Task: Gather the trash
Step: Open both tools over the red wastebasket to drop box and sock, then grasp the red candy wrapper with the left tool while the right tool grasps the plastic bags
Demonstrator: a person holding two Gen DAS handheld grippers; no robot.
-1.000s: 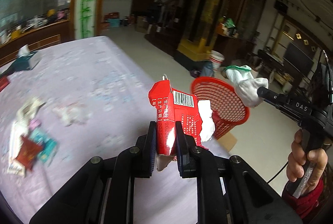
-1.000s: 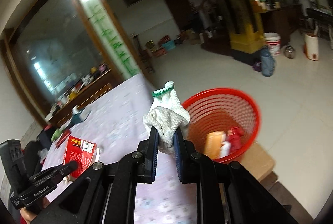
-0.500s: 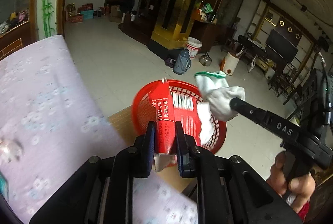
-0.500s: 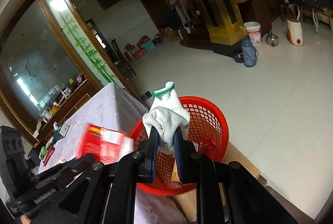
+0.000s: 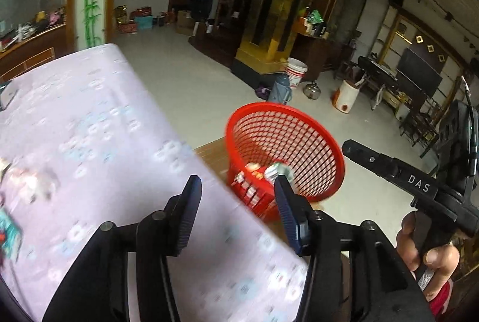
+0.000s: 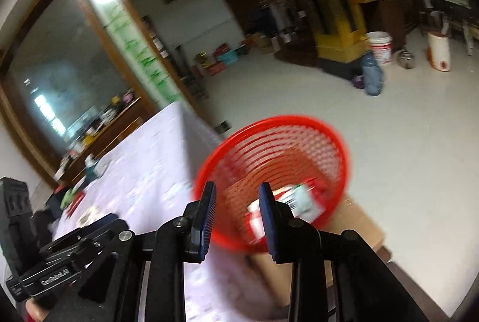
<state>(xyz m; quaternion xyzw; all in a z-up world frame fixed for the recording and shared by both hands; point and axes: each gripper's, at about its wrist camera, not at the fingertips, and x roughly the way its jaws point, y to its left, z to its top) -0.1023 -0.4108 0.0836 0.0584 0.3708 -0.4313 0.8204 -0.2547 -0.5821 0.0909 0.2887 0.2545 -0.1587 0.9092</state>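
Tongs, left [image 5: 236, 196] and right [image 6: 236, 202], both agape and empty, beside red basket [image 5: 317, 124] off table edge [image 5: 209, 169]

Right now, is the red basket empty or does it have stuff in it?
It has stuff in it. Through the red basket you can see trash lying at the bottom, though it is nowhere near full.

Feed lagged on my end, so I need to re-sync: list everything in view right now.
Red mesh plastic basket: one, red, on the floor beside the table's edge.
Trash in basket: several pieces, red and white, blurred, at the bottom.
Lilac patterned tablecloth table: one, left of the basket.
Leftover wrappers: a few, teal, red and whitish, on the table's left side.
White plastic bucket: one, on the far floor.
Left gripper: black, open, empty.
Right gripper: black, open, empty.
Hand: one, gripping the right handle.
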